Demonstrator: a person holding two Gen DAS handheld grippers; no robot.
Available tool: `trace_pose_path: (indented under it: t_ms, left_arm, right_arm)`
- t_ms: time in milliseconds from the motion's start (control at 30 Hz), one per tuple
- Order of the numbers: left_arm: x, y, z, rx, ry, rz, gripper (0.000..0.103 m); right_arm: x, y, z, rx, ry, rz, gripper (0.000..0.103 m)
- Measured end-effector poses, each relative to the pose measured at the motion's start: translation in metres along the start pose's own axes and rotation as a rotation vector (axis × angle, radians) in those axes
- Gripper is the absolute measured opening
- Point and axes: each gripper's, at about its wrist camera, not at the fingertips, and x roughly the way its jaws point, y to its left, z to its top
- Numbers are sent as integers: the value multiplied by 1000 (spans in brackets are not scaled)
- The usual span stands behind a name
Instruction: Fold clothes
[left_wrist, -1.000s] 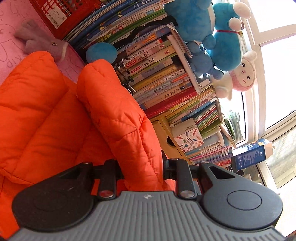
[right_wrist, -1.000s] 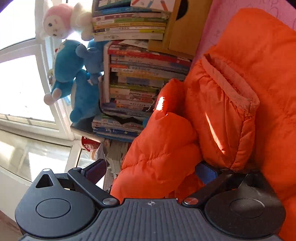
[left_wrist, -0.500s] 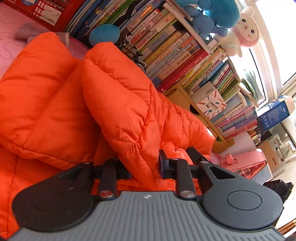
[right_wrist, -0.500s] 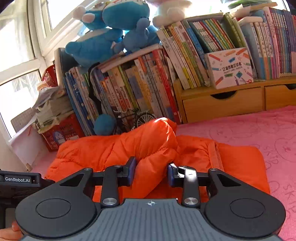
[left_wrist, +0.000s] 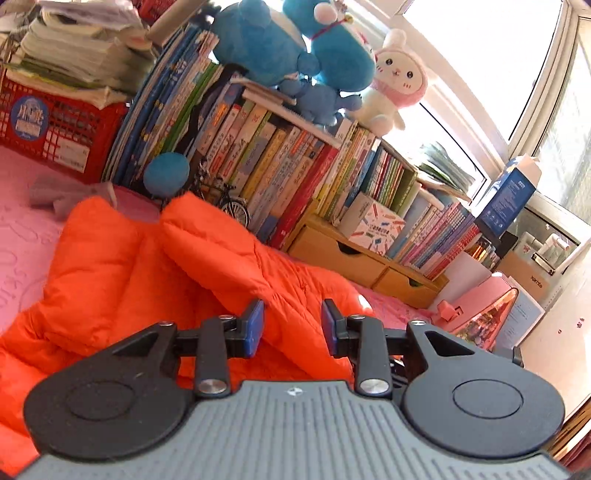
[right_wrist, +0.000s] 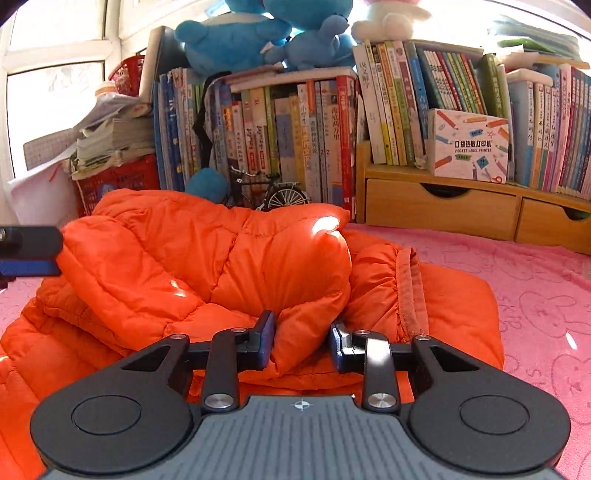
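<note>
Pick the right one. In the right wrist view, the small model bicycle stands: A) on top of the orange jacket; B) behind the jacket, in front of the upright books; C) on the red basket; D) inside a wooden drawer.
B: the model bicycle shows just past the orange jacket, against the row of books.

Books (right_wrist: 295, 136), plush toys (left_wrist: 295, 48), red basket (left_wrist: 55, 129), pink blanket (right_wrist: 535, 288).
</note>
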Motion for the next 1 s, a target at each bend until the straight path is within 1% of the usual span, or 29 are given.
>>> trace_pose_path:
  t_ms: [33, 67, 100, 133, 200, 233, 300, 367, 433, 500, 567, 600, 633, 667, 700, 767, 833, 867, 900, 933, 967, 1000]
  left_arm:
    - [3, -5, 7, 59, -57, 81, 47]
    - [9, -11, 13, 130, -116, 188, 47]
    - [16, -14, 16, 178, -148, 258, 47]
    - [23, -16, 17, 213, -166, 309, 48]
    - [44, -14, 13, 286, -167, 374, 50]
    - [53, -12, 7, 325, -145, 405, 49]
    - [69, -8, -15, 407, -56, 457, 49]
    - [74, -2, -42, 474, 12, 482, 50]
    - [72, 1, -63, 528, 46, 498, 50]
    - [69, -1, -72, 556, 65, 499, 50]
    - [69, 0, -73, 548, 72, 497, 50]
    - [69, 2, -73, 536, 75, 492, 50]
    - [69, 4, -72, 521, 79, 487, 50]
    - [69, 6, -71, 504, 83, 480, 51]
    - [69, 8, -70, 487, 87, 474, 51]
    - [69, 9, -69, 468, 92, 469, 52]
    - [69, 9, -70, 468, 92, 472, 52]
    - [69, 9, -70, 470, 92, 475, 53]
    - [69, 9, -70, 471, 92, 476, 53]
    - [69, 9, -70, 470, 94, 478, 53]
    - [70, 9, -70, 470, 97, 479, 53]
    - [70, 10, -69, 469, 100, 480, 53]
  right_arm:
    - [1, 1, 0, -3, 1, -4, 32]
    - [1, 1, -1, -6, 3, -6, 32]
    - [1, 2, -1, -10, 3, -9, 32]
    - [1, 2, -1, -12, 4, -11, 32]
    - [1, 1, -1, -13, 8, -9, 32]
    - [1, 1, -1, -16, 11, -8, 32]
    - [0, 2, -2, -36, 14, -13, 32]
    - [-3, 5, -3, -84, 13, -25, 32]
    - [-7, 10, -6, -141, 12, -39, 32]
    - [-12, 14, -7, -193, 17, -49, 32]
    - [-22, 19, -6, -241, 18, -65, 32]
    - [-30, 21, -4, -264, 9, -78, 34]
    - [-40, 24, -1, -283, -11, -94, 41]
    - [-49, 27, 2, -300, -42, -111, 51]
    - [-59, 31, 6, -321, -87, -133, 56]
    - [-67, 42, 15, -367, -170, -181, 77]
    - [-61, 59, 25, -438, -261, -243, 88]
    - [-49, 71, 29, -488, -297, -280, 89]
    - [-36, 81, 32, -535, -320, -312, 90]
    - [-21, 92, 33, -583, -338, -343, 95]
    - [-3, 104, 33, -637, -354, -376, 98]
    - [13, 113, 31, -678, -361, -403, 98]
